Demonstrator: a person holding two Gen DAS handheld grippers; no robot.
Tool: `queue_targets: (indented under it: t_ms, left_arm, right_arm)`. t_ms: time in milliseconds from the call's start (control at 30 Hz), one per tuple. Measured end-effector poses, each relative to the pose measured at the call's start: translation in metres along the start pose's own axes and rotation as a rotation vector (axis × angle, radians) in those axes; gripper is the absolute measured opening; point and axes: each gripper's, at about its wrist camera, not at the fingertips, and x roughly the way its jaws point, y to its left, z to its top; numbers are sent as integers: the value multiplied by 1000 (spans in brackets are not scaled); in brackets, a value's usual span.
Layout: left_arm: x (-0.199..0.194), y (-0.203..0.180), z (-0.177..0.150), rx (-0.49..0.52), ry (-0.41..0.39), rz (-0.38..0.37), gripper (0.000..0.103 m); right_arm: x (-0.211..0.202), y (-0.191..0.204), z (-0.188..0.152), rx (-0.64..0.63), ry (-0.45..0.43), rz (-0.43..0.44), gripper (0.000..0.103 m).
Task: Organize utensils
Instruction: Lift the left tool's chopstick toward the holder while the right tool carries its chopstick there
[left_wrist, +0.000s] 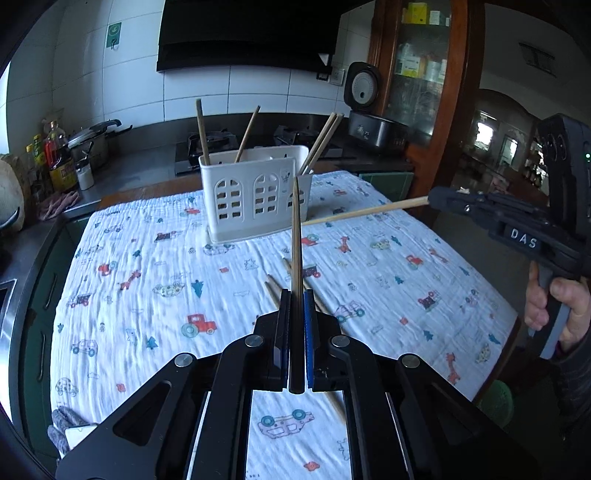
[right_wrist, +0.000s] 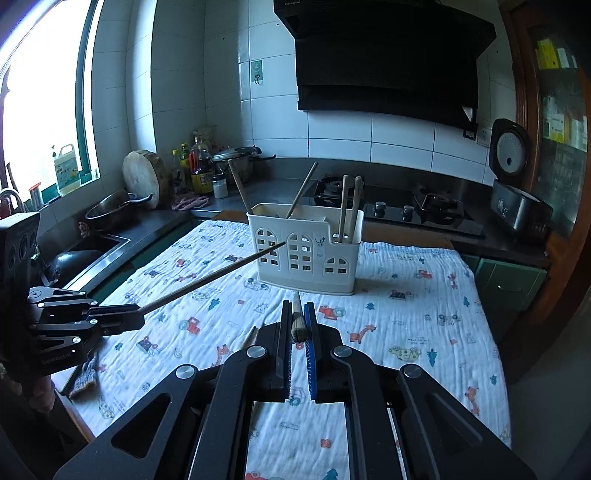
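Note:
A white utensil holder (left_wrist: 255, 195) (right_wrist: 304, 253) stands on the patterned cloth and has several chopsticks upright in it. My left gripper (left_wrist: 296, 295) is shut on a dark-ended chopstick (left_wrist: 296, 236) that points forward at the holder; it also shows in the right wrist view (right_wrist: 210, 277), held by the left gripper (right_wrist: 138, 314). My right gripper (right_wrist: 298, 308) is shut on a light chopstick (right_wrist: 297, 321), seen end on. In the left wrist view that chopstick (left_wrist: 369, 211) runs from the right gripper (left_wrist: 434, 199) toward the holder. Loose chopsticks (left_wrist: 275, 290) lie on the cloth under my left gripper.
The table's cloth (left_wrist: 147, 295) is edged by a steel counter with a sink (right_wrist: 92, 243) on the left. A gas hob (right_wrist: 417, 210), a rice cooker (right_wrist: 517, 206) and bottles (right_wrist: 195, 166) stand behind. A grey glove (right_wrist: 85, 376) lies at the cloth's left edge.

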Motion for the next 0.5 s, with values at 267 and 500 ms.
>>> queue_targets:
  t_ms: [267,500]
  left_arm:
    - [17,6,-21,-27,54,15,5]
    - [25,4,-28,7,85,61,6]
  right_arm:
    - [13,8,-31,0,58,5,7]
    - [21,11,-53,2,92,0,7]
